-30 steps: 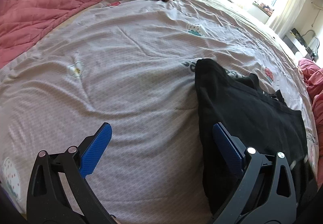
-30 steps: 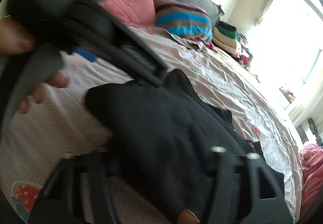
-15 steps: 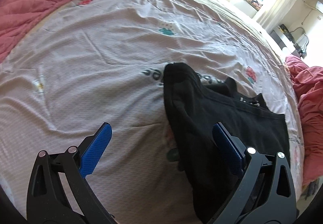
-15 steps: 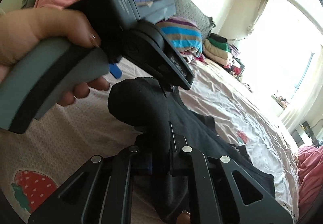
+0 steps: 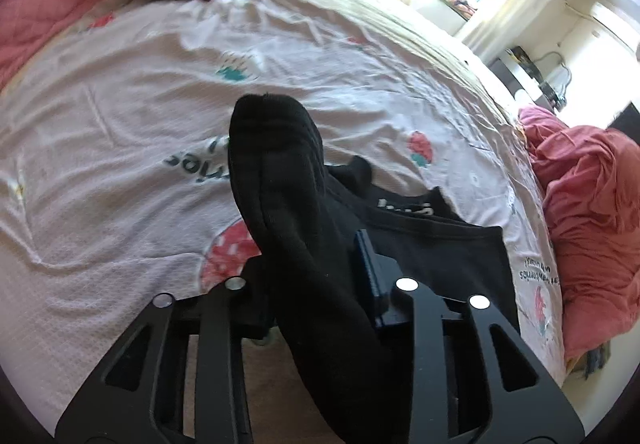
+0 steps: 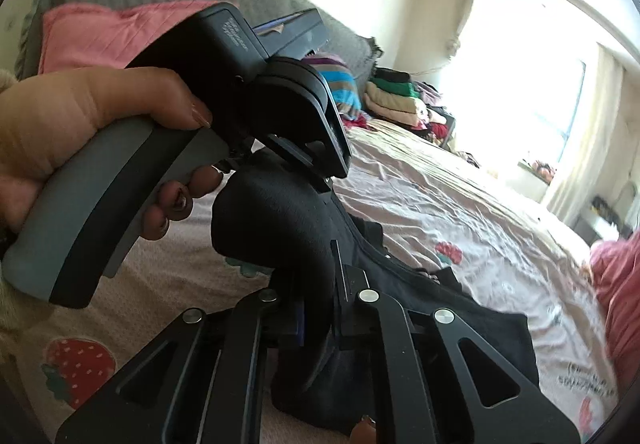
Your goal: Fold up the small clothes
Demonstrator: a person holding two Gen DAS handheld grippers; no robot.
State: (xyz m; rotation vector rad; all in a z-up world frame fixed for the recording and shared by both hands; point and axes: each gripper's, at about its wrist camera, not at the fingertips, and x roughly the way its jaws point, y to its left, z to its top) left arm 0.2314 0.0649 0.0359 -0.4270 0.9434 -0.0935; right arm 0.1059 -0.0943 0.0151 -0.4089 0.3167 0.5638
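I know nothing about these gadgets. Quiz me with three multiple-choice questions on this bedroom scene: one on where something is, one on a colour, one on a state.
1. Where does the rest of the black garment lie?
A. on the bedsheet
B. on the floor
C. on a chair

2. What colour is the crumpled blanket at the bed's edge?
A. green
B. pink-red
C. white

3. How is the left gripper?
A. wide open
B. shut on the garment
C. out of view

Answers:
1 A, it spreads over the printed sheet.
2 B, plainly pink-red.
3 B, a black fold rises between its closed fingers.
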